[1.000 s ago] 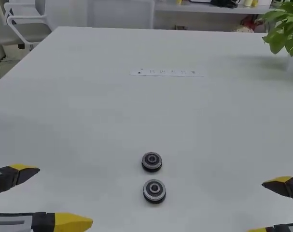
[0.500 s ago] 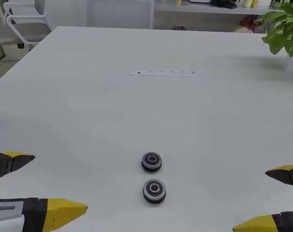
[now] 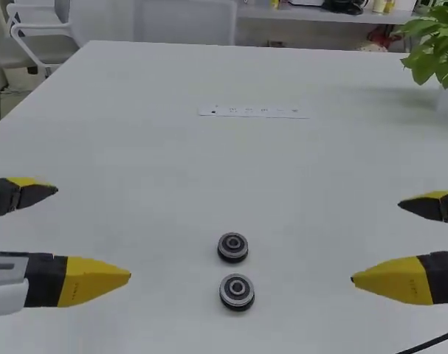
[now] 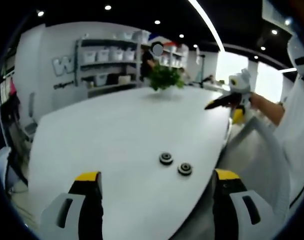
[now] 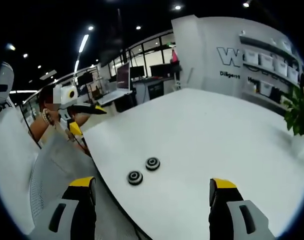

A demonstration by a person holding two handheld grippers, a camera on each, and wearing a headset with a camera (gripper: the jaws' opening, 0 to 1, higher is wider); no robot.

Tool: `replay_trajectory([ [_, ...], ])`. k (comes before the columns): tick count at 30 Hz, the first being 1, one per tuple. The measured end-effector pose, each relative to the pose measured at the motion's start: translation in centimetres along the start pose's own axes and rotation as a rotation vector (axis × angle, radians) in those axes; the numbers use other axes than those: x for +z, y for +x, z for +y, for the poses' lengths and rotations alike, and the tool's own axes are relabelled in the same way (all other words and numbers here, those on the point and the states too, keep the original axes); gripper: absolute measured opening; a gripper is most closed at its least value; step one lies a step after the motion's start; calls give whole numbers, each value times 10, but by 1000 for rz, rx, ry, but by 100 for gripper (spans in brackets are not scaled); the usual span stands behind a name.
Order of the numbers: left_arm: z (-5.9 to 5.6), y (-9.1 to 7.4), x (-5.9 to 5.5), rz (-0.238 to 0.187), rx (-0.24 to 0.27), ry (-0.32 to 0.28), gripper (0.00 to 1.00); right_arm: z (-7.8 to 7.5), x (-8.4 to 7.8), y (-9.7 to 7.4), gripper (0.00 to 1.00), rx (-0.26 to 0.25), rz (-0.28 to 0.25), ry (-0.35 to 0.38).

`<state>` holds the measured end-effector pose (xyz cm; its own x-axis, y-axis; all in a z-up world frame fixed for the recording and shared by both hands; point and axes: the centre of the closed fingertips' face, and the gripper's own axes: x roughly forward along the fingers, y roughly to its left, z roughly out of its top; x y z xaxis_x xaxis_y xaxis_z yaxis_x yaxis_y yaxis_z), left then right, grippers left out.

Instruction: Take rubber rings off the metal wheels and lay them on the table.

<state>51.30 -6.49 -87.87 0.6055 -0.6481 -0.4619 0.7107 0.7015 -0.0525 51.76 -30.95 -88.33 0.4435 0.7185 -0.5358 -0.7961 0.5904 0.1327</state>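
Note:
Two small metal wheels with black rubber rings lie flat on the white table (image 3: 172, 155). One wheel (image 3: 232, 248) is farther from me, the other wheel (image 3: 237, 291) sits just behind it toward the front edge. My left gripper (image 3: 94, 233) hovers open to their left, yellow-tipped jaws wide apart and holding nothing. My right gripper (image 3: 376, 242) hovers open to their right, also holding nothing. The left gripper view shows both wheels (image 4: 166, 158) (image 4: 185, 169) ahead of its open gripper (image 4: 158, 175). The right gripper view shows the wheels (image 5: 153, 163) (image 5: 135, 177) beyond its open gripper (image 5: 150, 183).
A flat white power strip (image 3: 254, 110) lies mid-table farther back. A potted plant (image 3: 434, 40) stands at the far right corner and a white chair (image 3: 32, 33) at the far left. Shelves line the room's wall behind.
Both grippers have come forward over the table, now flanking the two wheels. Their jaws stay wide apart. The wheels have not moved.

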Motion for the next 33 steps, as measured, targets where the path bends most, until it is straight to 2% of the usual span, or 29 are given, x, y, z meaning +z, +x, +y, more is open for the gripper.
replay_trajectory([
  [3,0,1,11,-13,-13,37,92,0,9,4,94,7,-9,-23],
  [6,-1,4,23,-33,-27,70,92,0,21,9,92,25,-39,-78],
  [12,-4,15,44,-68,-87,151,90,2,42,25,88,77,-73,-153],
  [18,-11,33,73,-141,-146,237,87,11,63,44,84,148,-127,-220],
  [22,-15,43,87,-186,-178,259,85,13,71,55,80,188,-149,-225],
  [27,-16,60,93,-211,-201,286,81,19,72,72,74,237,-174,-244],
  [30,-16,71,91,-226,-208,273,81,22,68,80,68,277,-186,-195],
  [33,-23,81,90,-273,-245,234,81,23,57,90,65,278,-164,-196],
])
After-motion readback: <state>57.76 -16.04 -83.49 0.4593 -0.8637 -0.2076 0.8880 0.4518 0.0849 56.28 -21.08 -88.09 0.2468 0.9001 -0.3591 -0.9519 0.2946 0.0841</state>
